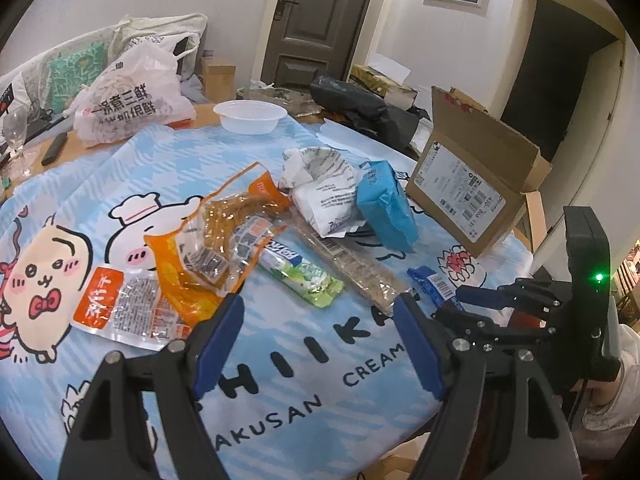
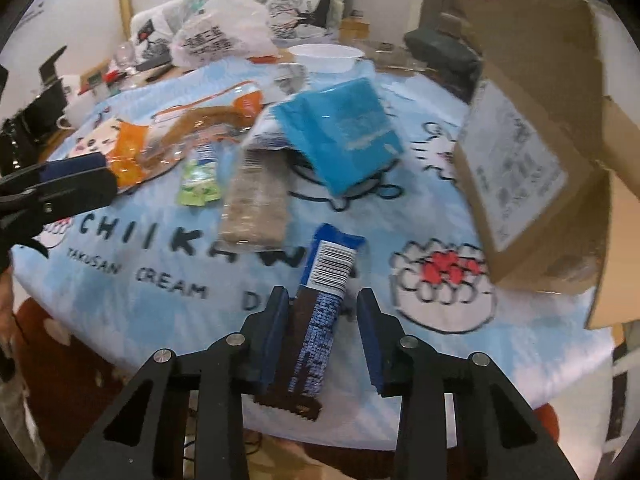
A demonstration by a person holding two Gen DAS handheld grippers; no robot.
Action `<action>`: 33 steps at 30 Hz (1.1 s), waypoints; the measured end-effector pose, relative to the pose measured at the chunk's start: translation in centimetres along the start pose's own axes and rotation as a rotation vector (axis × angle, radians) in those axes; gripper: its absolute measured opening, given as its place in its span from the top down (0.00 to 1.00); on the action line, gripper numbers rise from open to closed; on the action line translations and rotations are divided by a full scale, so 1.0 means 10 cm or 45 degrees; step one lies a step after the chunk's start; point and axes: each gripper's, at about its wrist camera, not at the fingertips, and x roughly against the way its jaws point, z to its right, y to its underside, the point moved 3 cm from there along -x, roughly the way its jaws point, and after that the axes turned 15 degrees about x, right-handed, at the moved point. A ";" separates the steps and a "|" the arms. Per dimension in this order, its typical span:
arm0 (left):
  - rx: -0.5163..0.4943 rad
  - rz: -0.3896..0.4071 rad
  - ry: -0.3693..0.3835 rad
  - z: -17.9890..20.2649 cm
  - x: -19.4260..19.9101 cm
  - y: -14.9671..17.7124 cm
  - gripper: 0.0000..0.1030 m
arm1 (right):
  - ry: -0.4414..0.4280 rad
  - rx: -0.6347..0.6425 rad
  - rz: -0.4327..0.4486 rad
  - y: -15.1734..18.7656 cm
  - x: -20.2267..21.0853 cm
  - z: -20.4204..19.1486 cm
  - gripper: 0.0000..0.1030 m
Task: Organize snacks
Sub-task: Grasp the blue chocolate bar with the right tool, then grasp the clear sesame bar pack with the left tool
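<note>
Snacks lie on a blue cartoon tablecloth (image 1: 280, 360). An orange packet (image 1: 120, 308), a clear orange bag of brown sticks (image 1: 224, 220), a green candy pack (image 1: 300, 268), a clear cracker sleeve (image 1: 360, 268), a white wrapper (image 1: 320, 188) and a blue packet (image 1: 384, 208) are spread out. My left gripper (image 1: 318, 320) is open and empty above the cloth. My right gripper (image 2: 324, 328) is open, its fingers on either side of a dark blue barcoded snack bar (image 2: 320, 300), which also shows in the left wrist view (image 1: 430, 284).
An open cardboard box (image 1: 472, 184) stands at the table's right side, close to the right gripper (image 2: 532, 152). A white plastic bowl (image 1: 250, 116), a printed plastic bag (image 1: 128, 108) and a wine glass (image 1: 16, 136) sit at the back.
</note>
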 end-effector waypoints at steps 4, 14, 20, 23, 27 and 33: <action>-0.003 -0.041 0.015 0.09 -0.10 0.04 0.28 | -0.045 -0.019 0.010 0.05 0.01 0.06 0.86; 0.031 -0.187 0.044 0.50 -0.61 0.10 0.46 | 0.007 -0.068 0.085 0.12 0.13 0.41 0.87; 0.052 -0.156 -0.152 0.64 -0.92 0.04 0.47 | -0.109 -0.084 0.145 0.22 0.09 0.46 0.86; 0.062 -0.146 -0.211 0.68 -1.00 0.00 0.47 | -0.130 -0.091 0.169 0.25 0.06 0.51 0.86; 0.048 -0.114 -0.296 0.73 -1.11 -0.04 0.46 | -0.149 -0.117 0.200 0.27 0.05 0.56 0.86; 0.060 -0.060 -0.398 0.77 -1.19 -0.07 0.47 | -0.182 -0.136 0.219 0.29 0.04 0.56 0.86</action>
